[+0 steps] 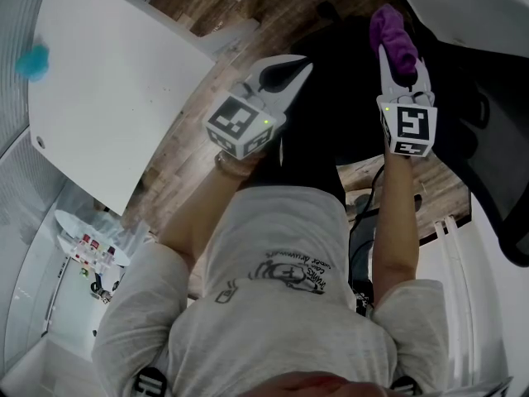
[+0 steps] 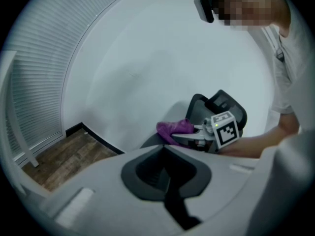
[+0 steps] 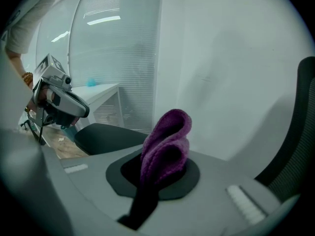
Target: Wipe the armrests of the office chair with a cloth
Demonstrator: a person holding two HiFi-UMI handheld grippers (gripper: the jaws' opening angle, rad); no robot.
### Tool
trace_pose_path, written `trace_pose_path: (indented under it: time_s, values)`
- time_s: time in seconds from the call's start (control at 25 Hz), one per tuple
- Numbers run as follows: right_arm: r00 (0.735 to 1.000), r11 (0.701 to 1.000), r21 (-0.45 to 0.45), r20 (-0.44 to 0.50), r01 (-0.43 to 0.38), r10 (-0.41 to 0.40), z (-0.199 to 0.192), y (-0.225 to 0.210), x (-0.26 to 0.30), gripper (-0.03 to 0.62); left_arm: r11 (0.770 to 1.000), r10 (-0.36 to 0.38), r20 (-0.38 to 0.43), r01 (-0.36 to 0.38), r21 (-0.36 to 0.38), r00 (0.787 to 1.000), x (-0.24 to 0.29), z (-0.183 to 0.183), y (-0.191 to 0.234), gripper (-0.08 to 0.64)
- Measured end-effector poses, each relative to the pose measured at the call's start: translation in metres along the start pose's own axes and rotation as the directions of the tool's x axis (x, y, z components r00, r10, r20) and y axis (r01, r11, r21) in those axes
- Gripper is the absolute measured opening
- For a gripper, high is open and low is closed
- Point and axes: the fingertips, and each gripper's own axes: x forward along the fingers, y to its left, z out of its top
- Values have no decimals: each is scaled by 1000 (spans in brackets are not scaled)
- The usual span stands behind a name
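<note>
A purple cloth sticks out folded from my right gripper, which is shut on it. In the right gripper view the cloth stands up between the jaws. The black office chair is under and to the right of that gripper, and its mesh back fills the right edge. A black padded part of the chair lies lower left of the cloth; whether it is seat or armrest I cannot tell. My left gripper hovers left of the right one, shut on nothing. From it I see the cloth and the chair back.
A white table with a small teal object stands to the left. Wood floor runs between table and chair. A white curved wall and window blinds close the space behind. The person's torso fills the lower head view.
</note>
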Motion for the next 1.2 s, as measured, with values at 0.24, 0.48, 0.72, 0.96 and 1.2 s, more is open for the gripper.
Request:
trace_pose_path:
  time_s: [0.24, 0.48, 0.72, 0.96, 1.2]
  values:
    - [999, 999, -5, 4, -38, 38, 3, 22, 1, 28, 1000, -1, -1, 1, 1, 1000, -4, -3, 0, 0]
    - [996, 997, -2, 23, -81, 81, 9, 49, 5, 28, 1000, -2, 0, 2, 4, 1000, -12, -6, 1, 0]
    - [985, 984, -48, 25, -171, 172, 14, 91, 7, 28, 1000, -2, 1, 2, 8, 1000, -20, -7, 1, 0]
    - [960, 960, -54, 30, -276, 278, 17, 153, 8, 28, 1000, 0, 8, 0, 11, 1000, -28, -5, 2, 0]
    - [945, 946, -46, 55, -321, 323, 21, 176, 6, 28, 1000, 8, 10, -8, 10, 1000, -36, -8, 5, 0]
